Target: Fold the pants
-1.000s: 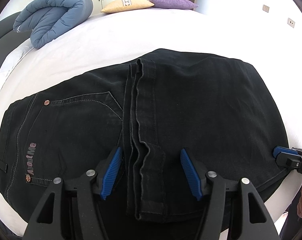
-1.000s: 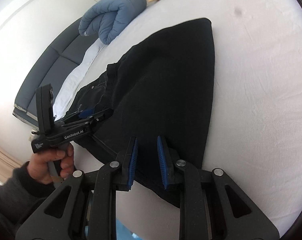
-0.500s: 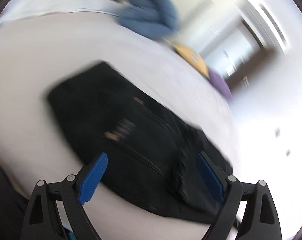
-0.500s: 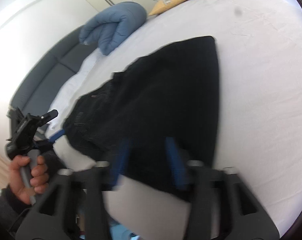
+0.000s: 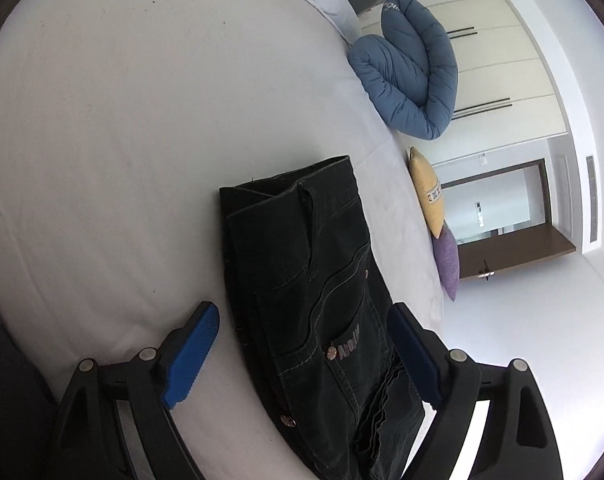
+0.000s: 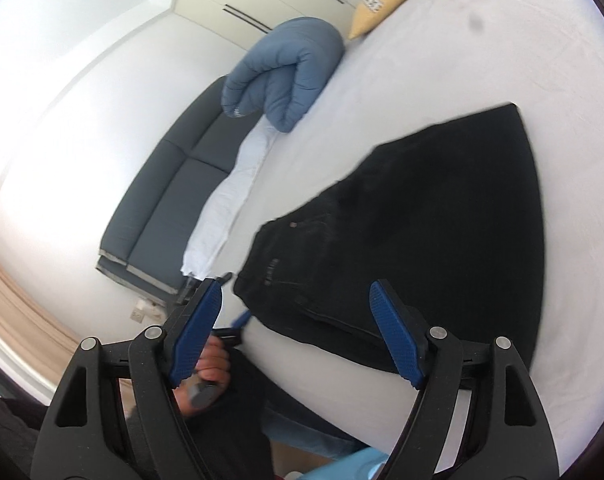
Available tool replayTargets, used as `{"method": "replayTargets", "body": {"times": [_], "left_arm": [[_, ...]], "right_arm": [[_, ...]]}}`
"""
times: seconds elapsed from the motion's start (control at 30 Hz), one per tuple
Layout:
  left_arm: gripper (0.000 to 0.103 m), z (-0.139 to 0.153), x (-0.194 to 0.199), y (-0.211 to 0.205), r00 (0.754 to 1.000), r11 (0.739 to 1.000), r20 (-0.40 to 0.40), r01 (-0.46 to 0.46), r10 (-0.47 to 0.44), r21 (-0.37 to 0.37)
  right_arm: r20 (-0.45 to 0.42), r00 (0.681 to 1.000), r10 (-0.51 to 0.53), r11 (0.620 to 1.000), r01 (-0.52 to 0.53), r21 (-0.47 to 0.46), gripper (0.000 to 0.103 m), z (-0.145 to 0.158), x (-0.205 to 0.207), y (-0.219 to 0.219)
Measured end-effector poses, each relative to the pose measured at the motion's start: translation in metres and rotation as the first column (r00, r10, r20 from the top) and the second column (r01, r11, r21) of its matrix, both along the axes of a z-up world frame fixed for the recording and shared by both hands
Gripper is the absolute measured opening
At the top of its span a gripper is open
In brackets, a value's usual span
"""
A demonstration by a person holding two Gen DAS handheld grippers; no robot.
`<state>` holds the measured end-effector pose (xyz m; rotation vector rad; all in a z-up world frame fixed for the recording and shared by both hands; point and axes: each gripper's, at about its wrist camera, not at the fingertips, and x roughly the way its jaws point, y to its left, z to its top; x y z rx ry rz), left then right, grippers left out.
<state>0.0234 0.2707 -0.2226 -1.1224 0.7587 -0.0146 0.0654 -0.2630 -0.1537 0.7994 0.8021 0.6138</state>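
Note:
Black folded jeans (image 5: pixel 313 304) lie flat on the white bed (image 5: pixel 122 140), waistband end towards the far side in the left wrist view. My left gripper (image 5: pixel 302 360) is open and empty, its blue pads on either side of the jeans near the back pocket, above the cloth. In the right wrist view the same jeans (image 6: pixel 421 240) lie near the bed's front edge. My right gripper (image 6: pixel 302 336) is open and empty, held above the jeans' near edge. The left gripper's tip (image 6: pixel 242 320) and the hand holding it show at the lower left.
A rolled blue duvet (image 5: pixel 409 76) lies at the bed's far end, with a yellow cushion (image 5: pixel 425 192) and a purple cushion (image 5: pixel 447 264) beside it. A dark grey sofa (image 6: pixel 170 208) stands by the bed. Wardrobe doors and a doorway are beyond.
Both grippers have pulled back from the jeans and opened wider. The left gripper has swung round to the waistband side. The right gripper, narrowly open before, has lifted off the cloth.

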Motion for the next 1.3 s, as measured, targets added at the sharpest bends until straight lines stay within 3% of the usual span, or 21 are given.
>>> {"method": "replayTargets", "body": {"times": [0.23, 0.33, 0.5, 0.63, 0.8, 1.03, 1.17, 1.3], "left_arm": [[0.087, -0.004, 0.017, 0.002, 0.999, 1.000, -0.031, 0.017, -0.017, -0.007], [0.068, -0.006, 0.025, 0.005, 0.999, 0.999, -0.046, 0.021, -0.023, -0.029], [0.037, -0.020, 0.029, 0.019, 0.998, 0.989, -0.053, 0.006, -0.014, -0.148], [0.025, -0.018, 0.037, 0.018, 0.999, 0.985, -0.026, 0.025, -0.030, -0.172], [0.019, -0.008, 0.037, 0.016, 1.000, 0.988, 0.006, 0.018, -0.017, -0.154], [0.015, 0.017, 0.028, 0.010, 0.998, 0.998, 0.055, 0.039, -0.037, -0.051], [0.014, 0.024, 0.025, 0.007, 0.997, 0.999, 0.065, 0.049, -0.047, -0.016], [0.013, 0.030, 0.020, 0.002, 0.995, 0.998, 0.079, 0.061, -0.062, 0.024]], "right_arm": [[-0.025, 1.000, -0.004, 0.995, 0.006, 0.101, 0.069, 0.005, 0.025, 0.007], [-0.037, 0.999, -0.006, 0.992, 0.011, 0.125, 0.069, 0.006, 0.033, 0.010], [-0.057, 0.998, 0.016, 0.995, -0.011, 0.096, 0.069, 0.012, 0.054, 0.019], [-0.089, 0.993, 0.072, 0.997, -0.068, 0.047, 0.069, 0.015, 0.079, 0.038], [-0.157, 0.977, 0.146, 0.988, -0.150, -0.016, 0.069, 0.004, 0.117, 0.077], [-0.264, 0.942, 0.208, 0.977, -0.212, 0.014, 0.069, -0.033, 0.162, 0.118], [-0.400, 0.897, 0.190, 0.971, -0.231, -0.056, 0.068, -0.068, 0.175, 0.131], [-0.406, 0.895, 0.184, 0.972, -0.227, -0.059, 0.067, -0.076, 0.174, 0.132]]}}
